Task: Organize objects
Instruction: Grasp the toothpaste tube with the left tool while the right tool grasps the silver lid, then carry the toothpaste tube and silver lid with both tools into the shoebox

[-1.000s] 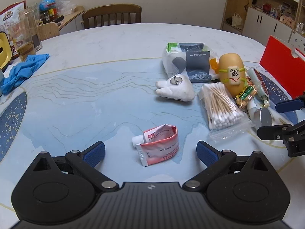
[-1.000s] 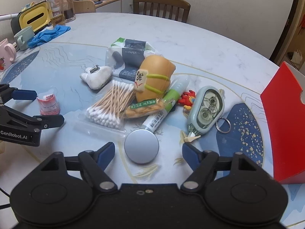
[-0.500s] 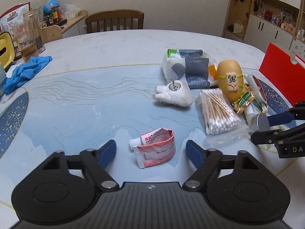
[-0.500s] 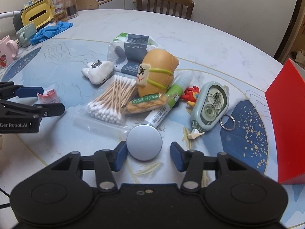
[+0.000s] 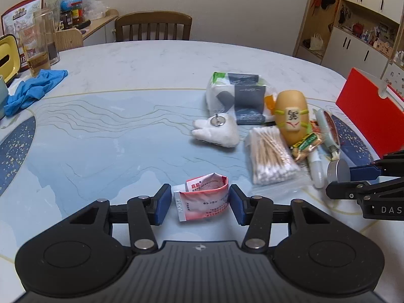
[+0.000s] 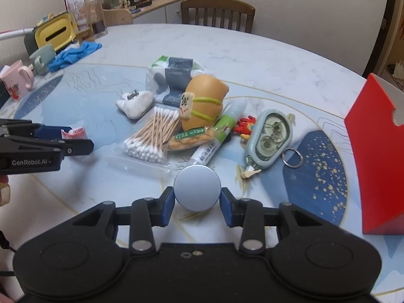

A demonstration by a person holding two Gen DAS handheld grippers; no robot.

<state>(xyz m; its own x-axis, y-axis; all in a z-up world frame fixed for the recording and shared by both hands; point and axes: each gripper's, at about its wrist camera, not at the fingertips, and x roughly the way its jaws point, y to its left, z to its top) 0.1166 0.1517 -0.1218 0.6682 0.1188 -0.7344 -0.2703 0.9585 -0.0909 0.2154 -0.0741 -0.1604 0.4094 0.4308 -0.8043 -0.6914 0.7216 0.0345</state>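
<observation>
Both tools closed in: left tool (image 5: 200, 203) brackets tube (image 5: 204, 202), right tool (image 6: 197, 202) brackets tin (image 6: 197, 188).

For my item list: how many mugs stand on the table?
2, both at the table's far left edge: a pink mug and a grey-green mug behind it. Others may be hidden.

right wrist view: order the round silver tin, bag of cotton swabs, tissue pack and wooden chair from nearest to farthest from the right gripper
1. Round silver tin: between the jaws of the right gripper.
2. Bag of cotton swabs: ahead, to the left.
3. Tissue pack: farther back, behind the swabs.
4. Wooden chair: beyond the table's far edge.
</observation>
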